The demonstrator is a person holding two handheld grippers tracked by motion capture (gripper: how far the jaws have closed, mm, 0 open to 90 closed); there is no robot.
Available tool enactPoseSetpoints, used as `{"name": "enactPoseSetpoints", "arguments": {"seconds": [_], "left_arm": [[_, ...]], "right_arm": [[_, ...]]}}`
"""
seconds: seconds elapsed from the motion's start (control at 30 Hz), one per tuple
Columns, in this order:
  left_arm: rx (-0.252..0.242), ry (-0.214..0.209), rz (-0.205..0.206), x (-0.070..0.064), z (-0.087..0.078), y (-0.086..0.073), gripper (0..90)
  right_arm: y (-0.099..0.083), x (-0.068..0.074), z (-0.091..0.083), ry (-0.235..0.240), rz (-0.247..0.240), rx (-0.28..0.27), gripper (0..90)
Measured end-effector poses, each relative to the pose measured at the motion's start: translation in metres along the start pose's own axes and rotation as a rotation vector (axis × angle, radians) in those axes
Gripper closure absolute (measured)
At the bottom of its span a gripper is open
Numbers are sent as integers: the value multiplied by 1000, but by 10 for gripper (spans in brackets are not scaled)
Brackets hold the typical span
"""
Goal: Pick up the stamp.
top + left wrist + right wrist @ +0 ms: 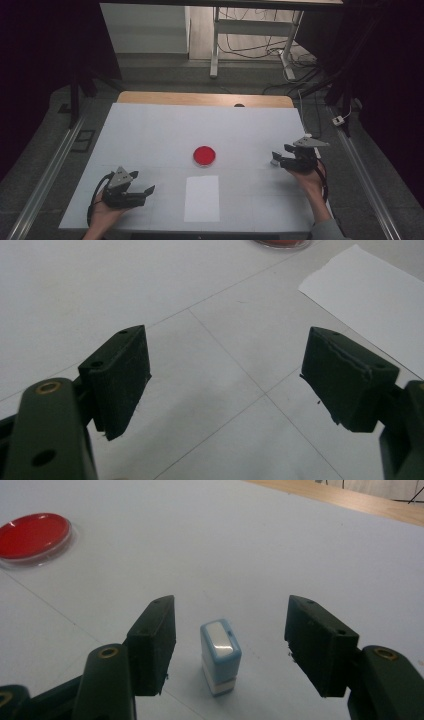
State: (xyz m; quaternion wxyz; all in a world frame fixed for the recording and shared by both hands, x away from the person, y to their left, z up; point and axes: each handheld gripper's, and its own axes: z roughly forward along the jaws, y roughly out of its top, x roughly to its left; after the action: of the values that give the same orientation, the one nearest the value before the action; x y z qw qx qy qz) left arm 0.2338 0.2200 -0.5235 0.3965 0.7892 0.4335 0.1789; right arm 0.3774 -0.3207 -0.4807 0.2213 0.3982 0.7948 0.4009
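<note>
Worktop (150,130): broad, flat, white sheet faintly ruled in squares, a wooden strip showing at its far edge; ample bare surface on all sides of the items, its right edge lying near the right tool. Sheet of paper (202,198): white, thin, limp, lying flat at the near middle, well apart from both tools; likely to slide or lift if brushed. Left tool (131,196): held low at the near left, jaws spread wide over bare surface, pinching nothing; the paper's corner (370,295) lies ahead and to its side. Right tool (230,647): at the right of the worktop (295,159), jaws spread, one on either side of the stamp with a gap to each, not yet touching. Red pad (204,155): round, shallow dish with a clear rim, at the centre, just beyond the paper and well apart from the stamp. Stamp (220,656): small upright block, pale blue body with a glossy white top and a white band near the base, standing between the right tool's jaws; judged light, rigid and smooth plastic, prone to tip or slip; best taken across its two flat side faces, at mid-height, squarely; open room lies toward the pad and the paper.
</note>
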Motion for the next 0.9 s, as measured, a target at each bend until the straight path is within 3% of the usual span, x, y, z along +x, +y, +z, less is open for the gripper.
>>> {"name": "enactPoseSetpoints", "arguments": {"seconds": [0.6, 0.9], "left_arm": [[7, -5, 3, 0, 2, -1, 194], [10, -2, 2, 0, 2, -1, 194]], "right_arm": [[-5, 1, 9, 1, -34, 44, 488], [-8, 1, 12, -4, -48, 56, 605]]}}
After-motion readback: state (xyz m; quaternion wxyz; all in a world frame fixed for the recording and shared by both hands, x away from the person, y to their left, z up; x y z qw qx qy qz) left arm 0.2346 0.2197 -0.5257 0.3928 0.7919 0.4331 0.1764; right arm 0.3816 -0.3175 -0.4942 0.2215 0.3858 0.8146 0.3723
